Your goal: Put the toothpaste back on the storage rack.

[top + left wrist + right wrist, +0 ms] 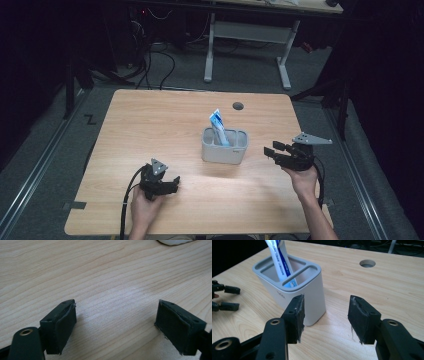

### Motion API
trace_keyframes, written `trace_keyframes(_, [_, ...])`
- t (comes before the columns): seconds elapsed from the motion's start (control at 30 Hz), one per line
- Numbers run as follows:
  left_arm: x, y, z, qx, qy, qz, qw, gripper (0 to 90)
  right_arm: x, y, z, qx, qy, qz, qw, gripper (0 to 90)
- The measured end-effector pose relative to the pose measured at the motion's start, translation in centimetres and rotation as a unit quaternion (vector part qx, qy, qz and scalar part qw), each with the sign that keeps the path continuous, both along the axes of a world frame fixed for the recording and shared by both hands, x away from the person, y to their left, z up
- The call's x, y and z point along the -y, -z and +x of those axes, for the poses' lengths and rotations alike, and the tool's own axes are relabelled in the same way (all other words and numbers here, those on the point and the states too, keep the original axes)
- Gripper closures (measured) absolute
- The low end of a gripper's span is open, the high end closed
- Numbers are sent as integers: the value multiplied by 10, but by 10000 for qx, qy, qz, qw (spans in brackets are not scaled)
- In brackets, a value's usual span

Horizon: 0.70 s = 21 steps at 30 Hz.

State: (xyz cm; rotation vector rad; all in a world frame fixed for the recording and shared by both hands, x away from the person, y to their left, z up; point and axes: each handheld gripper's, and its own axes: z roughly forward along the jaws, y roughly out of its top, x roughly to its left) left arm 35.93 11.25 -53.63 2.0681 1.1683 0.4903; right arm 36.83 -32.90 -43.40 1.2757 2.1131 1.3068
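Observation:
A grey holder [225, 145] with slotted top stands mid-table; a blue and white toothpaste tube [218, 127] leans upright in its middle slot. In the right gripper view the holder [294, 290] and tube [278, 258] sit just ahead and left of my right gripper [325, 317], which is open and holds nothing. In the high view my right gripper [272, 150] hovers right of the holder. My left gripper [172, 184] rests low at the front left, open over bare wood [115, 317], nothing between its pads.
A round cable hole [238, 106] lies in the table's far side behind the holder. In the right gripper view the left gripper [225, 298] shows at the left edge. Another desk frame [247, 45] and cables stand on the floor beyond.

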Motion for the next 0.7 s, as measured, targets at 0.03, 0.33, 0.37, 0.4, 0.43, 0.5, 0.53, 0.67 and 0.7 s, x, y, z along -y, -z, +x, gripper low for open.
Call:
trace_keyframes(0.03, [0,0,0,0,0,1,10000,173,0,1,0,-2,-5,-32,10000,473])
trace_keyframes(0.33, [0,0,0,0,0,1,10000,173,0,11,-3,-101,3,-22,9999,473])
trace_keyframes(0.37, [0,0,0,0,0,0,10000,173,0,13,-3,-125,9,-19,9999,473])
trace_keyframes(0.4, [0,0,0,0,-1,0,10000,173,0,14,-4,-150,18,-21,9999,473])
trace_keyframes(0.43, [0,0,0,0,-1,0,10000,173,1,15,-4,-154,18,-27,9999,474])
trace_keyframes(0.5, [0,0,0,1,-1,0,10000,173,1,18,-4,-196,19,-13,9998,476])
trace_keyframes(0.53, [0,0,0,0,-1,1,10000,173,1,19,-5,-234,26,2,9997,478])
trace_keyframes(0.67, [0,0,0,1,-2,0,10000,173,-1,24,-5,-281,38,-42,9996,483])
trace_keyframes(0.7, [0,0,0,1,0,1,10000,173,-1,25,-5,-307,43,-41,9995,483])
